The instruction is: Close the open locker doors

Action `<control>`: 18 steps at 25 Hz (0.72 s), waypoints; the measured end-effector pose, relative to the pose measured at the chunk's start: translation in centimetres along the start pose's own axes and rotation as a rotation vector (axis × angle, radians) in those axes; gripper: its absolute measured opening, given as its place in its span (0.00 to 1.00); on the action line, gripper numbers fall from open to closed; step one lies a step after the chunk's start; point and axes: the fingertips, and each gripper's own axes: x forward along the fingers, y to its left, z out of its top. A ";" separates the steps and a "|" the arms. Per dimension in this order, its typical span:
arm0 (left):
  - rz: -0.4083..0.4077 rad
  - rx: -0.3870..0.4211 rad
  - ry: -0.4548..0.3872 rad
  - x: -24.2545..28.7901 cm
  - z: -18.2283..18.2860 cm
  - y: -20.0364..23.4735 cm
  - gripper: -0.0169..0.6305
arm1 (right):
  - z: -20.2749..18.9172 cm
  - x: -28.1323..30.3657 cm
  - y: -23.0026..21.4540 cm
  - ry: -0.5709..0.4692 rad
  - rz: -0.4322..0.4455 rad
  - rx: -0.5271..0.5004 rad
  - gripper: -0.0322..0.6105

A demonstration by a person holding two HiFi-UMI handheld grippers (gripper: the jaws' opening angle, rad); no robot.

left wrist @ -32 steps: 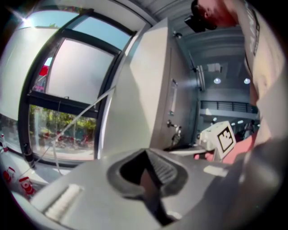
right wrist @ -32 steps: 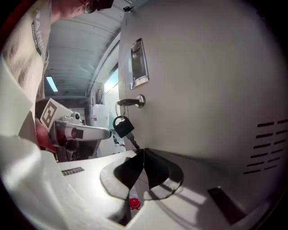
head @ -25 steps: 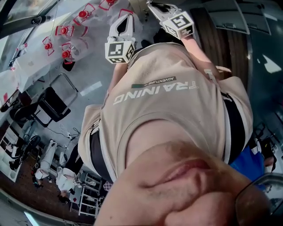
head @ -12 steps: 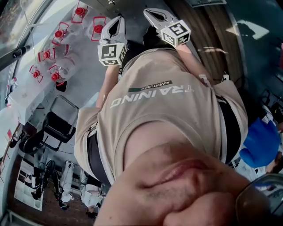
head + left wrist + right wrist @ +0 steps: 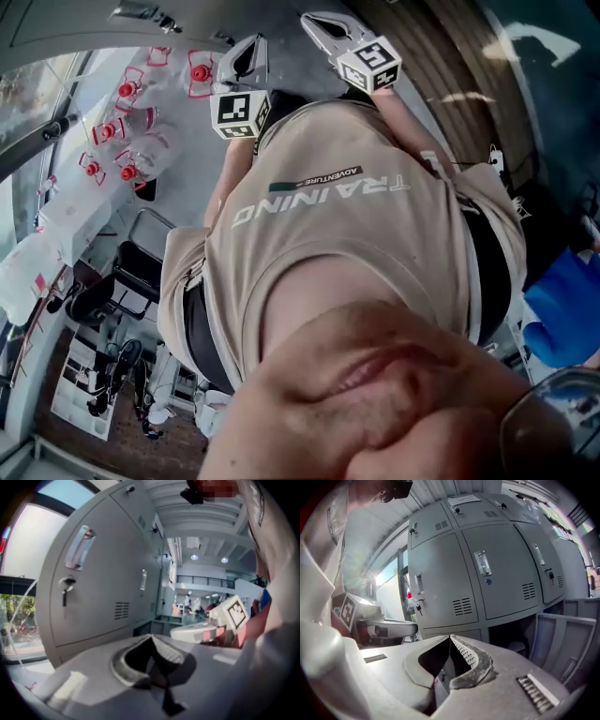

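The person's beige shirt [image 5: 375, 253] carries white print reading "TRAINING", upside down in the head view, with smaller "ADVENTURE" just above.

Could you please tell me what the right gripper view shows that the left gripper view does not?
Only the right gripper view plainly shows the open lower locker with its door swung out. Only the left gripper view shows a window and a hall beyond. Both show closed grey locker doors, and jaws together on nothing, left gripper and right gripper alike.
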 end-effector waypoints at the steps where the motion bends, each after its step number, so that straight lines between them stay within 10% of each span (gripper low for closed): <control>1: -0.010 0.005 0.007 0.9 0.2 -1.4 0.02 | -0.1 -1.4 -0.9 -0.002 -0.007 0.001 0.07; 18: -0.188 0.013 0.077 14.4 1.1 -22.1 0.02 | -3.6 -21.7 -18.7 -0.012 -0.263 0.104 0.07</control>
